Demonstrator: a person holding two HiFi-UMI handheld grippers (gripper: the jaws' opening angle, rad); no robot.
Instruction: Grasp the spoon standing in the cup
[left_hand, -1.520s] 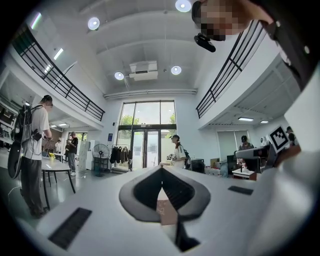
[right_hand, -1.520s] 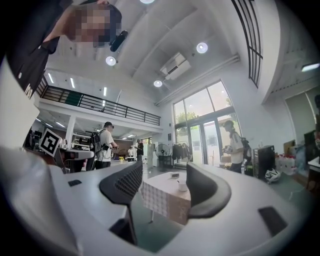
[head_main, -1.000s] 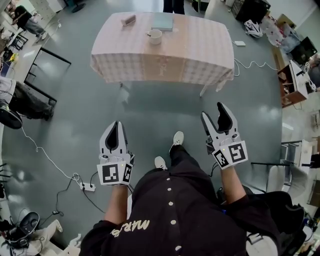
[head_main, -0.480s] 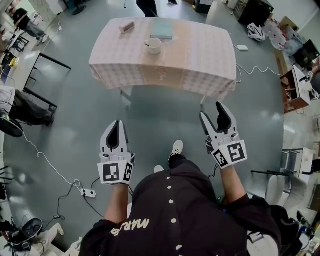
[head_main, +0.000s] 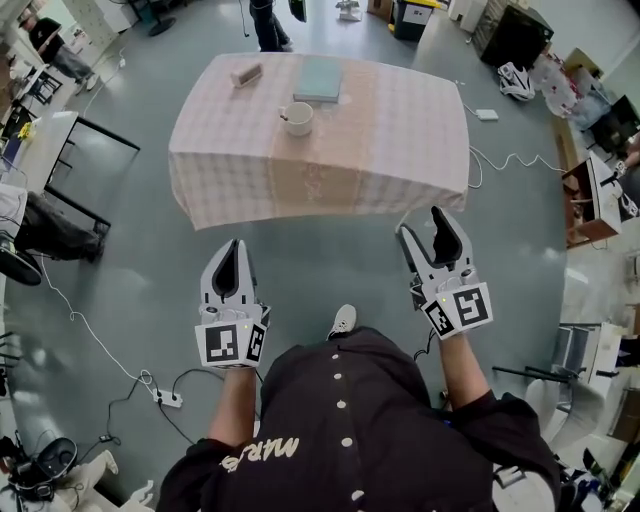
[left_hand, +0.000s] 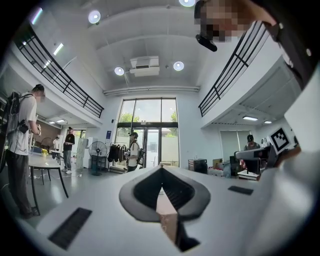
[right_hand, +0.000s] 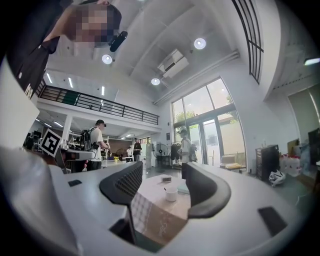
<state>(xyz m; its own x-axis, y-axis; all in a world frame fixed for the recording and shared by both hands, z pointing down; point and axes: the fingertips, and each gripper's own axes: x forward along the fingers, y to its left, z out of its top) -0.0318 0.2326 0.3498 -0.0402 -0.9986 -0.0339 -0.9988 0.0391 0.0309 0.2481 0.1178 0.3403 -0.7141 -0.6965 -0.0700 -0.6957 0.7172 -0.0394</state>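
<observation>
Standing well short of the counter (head_main: 400, 130): my right claw (head_main: 422, 224) spread, empty; my left claw (head_main: 232, 246) pressed together. Risk, I judge: cup (head_main: 298, 119) toward far left corner, overreach toppling spoon (head_main: 284, 112).

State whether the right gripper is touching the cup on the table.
Apart. The head view shows the right gripper over the floor, short of the table, while the cup stands far across it.

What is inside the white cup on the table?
A spoon stands in the cup, its handle sticking out over the rim. Its bowl is hidden by the cup's wall, and whether the cup holds any liquid cannot be told from here.
</observation>
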